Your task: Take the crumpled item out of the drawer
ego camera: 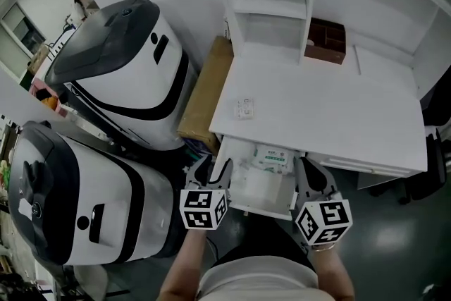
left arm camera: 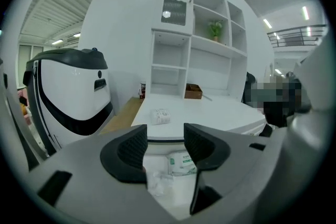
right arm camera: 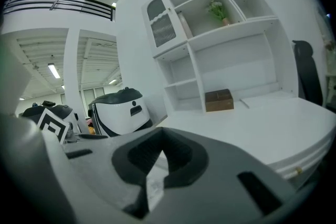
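Jaws: left gripper (left arm camera: 165, 139) apart over crumpled item (left arm camera: 156, 182), right gripper (right arm camera: 159, 152) together | both side by side at drawer (ego camera: 262, 209) front

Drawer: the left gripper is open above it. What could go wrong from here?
1. The crumpled item lies close beside the packet; the left gripper could grab the packet too, or instead.
2. The gripper hangs near the left wall of the drawer; a jaw may catch it going down.
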Action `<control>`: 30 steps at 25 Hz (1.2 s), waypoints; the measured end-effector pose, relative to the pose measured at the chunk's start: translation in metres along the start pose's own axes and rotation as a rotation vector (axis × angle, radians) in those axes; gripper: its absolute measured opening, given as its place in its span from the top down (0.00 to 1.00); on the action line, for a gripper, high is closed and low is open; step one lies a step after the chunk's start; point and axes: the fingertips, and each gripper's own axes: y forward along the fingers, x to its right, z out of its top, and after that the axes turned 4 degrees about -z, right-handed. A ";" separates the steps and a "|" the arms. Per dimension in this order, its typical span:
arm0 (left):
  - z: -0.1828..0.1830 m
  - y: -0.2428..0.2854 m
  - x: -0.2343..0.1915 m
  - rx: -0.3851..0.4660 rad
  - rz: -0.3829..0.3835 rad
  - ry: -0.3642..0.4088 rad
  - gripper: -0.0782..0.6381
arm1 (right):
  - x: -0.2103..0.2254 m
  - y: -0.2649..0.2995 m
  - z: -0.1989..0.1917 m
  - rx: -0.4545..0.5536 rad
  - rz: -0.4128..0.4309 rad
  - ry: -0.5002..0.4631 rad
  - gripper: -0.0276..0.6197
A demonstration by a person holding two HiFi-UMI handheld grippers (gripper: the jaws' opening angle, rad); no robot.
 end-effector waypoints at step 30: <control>-0.153 0.107 0.013 -0.636 -0.148 0.223 0.58 | 0.047 0.026 -0.009 -0.056 -0.062 0.049 0.95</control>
